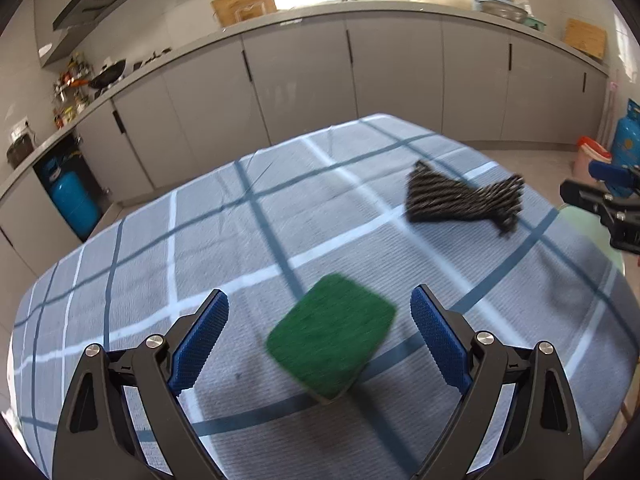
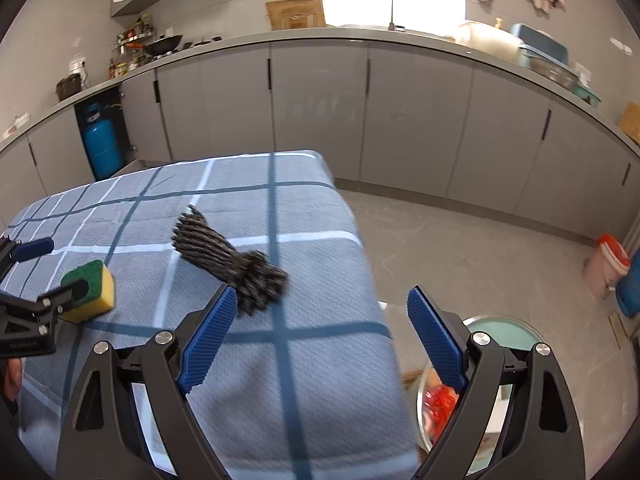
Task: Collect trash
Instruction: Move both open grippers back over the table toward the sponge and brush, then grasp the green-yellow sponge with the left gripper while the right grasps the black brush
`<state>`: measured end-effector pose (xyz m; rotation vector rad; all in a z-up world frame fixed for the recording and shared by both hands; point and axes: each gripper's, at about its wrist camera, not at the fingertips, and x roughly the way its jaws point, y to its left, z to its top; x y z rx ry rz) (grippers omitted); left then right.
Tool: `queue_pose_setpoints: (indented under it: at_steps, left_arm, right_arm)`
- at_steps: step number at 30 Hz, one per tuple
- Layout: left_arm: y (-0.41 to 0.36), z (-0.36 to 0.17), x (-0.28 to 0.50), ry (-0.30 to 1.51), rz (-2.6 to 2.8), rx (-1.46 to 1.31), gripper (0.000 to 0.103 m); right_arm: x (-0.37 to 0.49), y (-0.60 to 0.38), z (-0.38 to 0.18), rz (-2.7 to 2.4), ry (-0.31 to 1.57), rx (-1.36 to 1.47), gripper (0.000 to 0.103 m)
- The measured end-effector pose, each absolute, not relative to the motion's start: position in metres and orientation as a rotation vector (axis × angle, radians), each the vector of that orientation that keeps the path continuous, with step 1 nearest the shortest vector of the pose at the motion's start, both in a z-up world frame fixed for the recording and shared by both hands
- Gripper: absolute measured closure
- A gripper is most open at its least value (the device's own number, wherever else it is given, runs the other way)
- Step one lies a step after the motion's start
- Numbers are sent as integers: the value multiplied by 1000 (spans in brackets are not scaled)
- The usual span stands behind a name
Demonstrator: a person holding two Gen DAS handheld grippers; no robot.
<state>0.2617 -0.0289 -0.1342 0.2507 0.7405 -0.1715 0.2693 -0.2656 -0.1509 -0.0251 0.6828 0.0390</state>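
Note:
A green-topped yellow sponge (image 1: 332, 334) lies on the blue checked tablecloth (image 1: 200, 264), between the spread fingers of my left gripper (image 1: 320, 328), which is open around it. It also shows in the right wrist view (image 2: 90, 286), with the left gripper (image 2: 44, 276) at it. A black-and-grey striped cloth (image 1: 464, 198) lies at the table's far right; in the right wrist view (image 2: 228, 258) it sits just ahead of my right gripper (image 2: 316, 332), which is open and empty above the table's right edge.
A round bin (image 2: 500, 340) holding red scraps stands on the floor below the table's right edge. Grey kitchen cabinets (image 2: 320, 100) run along the back. A blue gas cylinder (image 2: 102, 146) and a pink bucket (image 2: 606, 264) stand on the floor.

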Motion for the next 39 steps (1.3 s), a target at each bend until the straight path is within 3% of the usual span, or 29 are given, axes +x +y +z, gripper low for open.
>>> queue_pose_setpoints:
  at_steps: [20,27,30,39]
  left_arm:
    - [-15,-159,272,808,-275,206,12]
    - [-11,-166,280,849,-310,160,14]
    - [-11,-167,279,860,-345,143,35]
    - [-20,-160,264,820,-320,205,40]
  right_arm:
    - [333,-213,-184,126,773,-148,19]
    - [335,-207,-193,160,826,-161,63]
    - [330,-205,-193,171,826,-160,78]
    - [307,-208,-185,187,795,-116,85]
